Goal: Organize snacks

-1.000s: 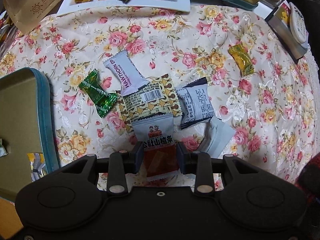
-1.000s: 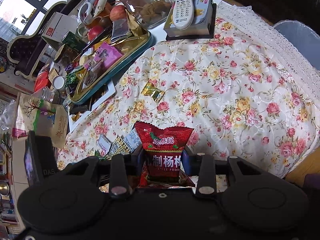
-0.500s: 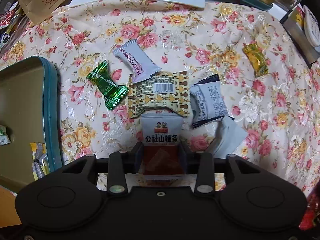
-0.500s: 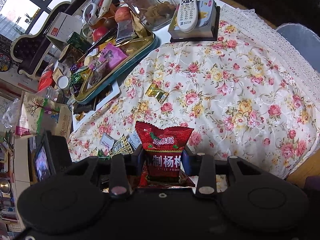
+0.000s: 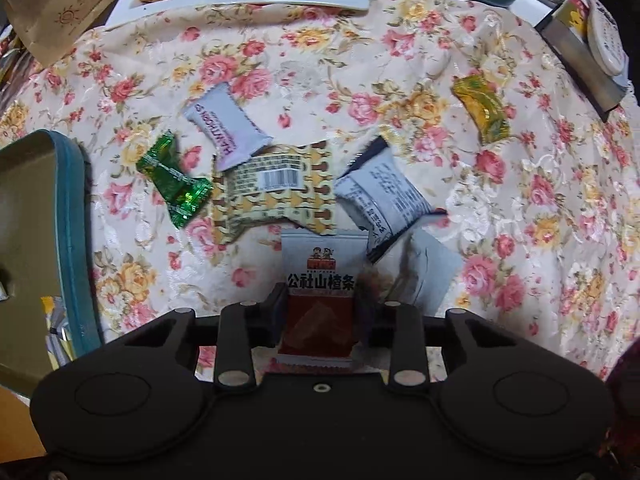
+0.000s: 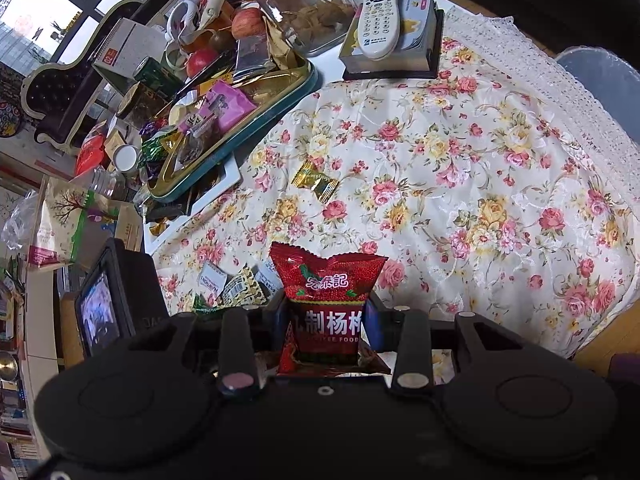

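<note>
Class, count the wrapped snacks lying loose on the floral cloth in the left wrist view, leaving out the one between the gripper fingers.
6: green candy, white Hawthorn packet, yellow barcode packet, grey packet, plain white packet, gold candy far right. Others may hide underneath.

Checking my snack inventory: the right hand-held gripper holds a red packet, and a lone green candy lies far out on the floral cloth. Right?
Not quite: the lone candy is gold, as the right wrist view shows. The right hand-held gripper does hold a red packet.
</note>
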`<state>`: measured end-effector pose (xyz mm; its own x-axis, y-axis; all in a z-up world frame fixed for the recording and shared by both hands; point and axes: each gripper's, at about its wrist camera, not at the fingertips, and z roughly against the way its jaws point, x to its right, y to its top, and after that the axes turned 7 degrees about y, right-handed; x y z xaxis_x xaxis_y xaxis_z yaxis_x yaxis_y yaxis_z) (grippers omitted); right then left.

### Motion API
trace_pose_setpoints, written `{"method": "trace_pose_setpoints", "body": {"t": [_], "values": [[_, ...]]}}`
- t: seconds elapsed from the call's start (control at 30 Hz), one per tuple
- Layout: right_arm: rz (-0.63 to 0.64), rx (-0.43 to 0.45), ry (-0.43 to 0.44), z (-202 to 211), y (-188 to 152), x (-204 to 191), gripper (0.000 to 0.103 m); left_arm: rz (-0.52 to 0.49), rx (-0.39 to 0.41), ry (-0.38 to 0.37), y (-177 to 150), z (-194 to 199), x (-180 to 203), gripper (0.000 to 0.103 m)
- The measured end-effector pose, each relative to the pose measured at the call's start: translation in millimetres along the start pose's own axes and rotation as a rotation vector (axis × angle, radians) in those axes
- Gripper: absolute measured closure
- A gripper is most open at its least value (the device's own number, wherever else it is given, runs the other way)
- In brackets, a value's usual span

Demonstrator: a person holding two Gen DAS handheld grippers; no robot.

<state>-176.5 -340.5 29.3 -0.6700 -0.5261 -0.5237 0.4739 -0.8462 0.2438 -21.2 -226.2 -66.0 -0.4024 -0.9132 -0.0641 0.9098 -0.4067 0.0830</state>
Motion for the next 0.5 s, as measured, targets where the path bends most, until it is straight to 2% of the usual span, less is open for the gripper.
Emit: {"method": "trace_pose_setpoints", "body": {"t": [0.1, 0.2, 0.33, 0.5], "values": [[-0.012, 0.017, -0.011, 1, 3, 3, 0.063, -0.008, 0.035, -0.009, 2, 16, 1, 0.061], [-0.024, 0.031, -0.027, 1, 6, 4, 0.063, -0.02, 0.108, -0.008, 6, 40, -5, 0.061], [-0.032, 0.039, -0.048, -3, 7, 3, 0.063, -0.031, 0.199, -0.003, 8, 70, -25, 0.06], [-0.013, 0.028, -0.072, -15, 5, -6, 0.063, -0.048, 0.259, 0.014, 3, 91, -55, 0.06]]}}
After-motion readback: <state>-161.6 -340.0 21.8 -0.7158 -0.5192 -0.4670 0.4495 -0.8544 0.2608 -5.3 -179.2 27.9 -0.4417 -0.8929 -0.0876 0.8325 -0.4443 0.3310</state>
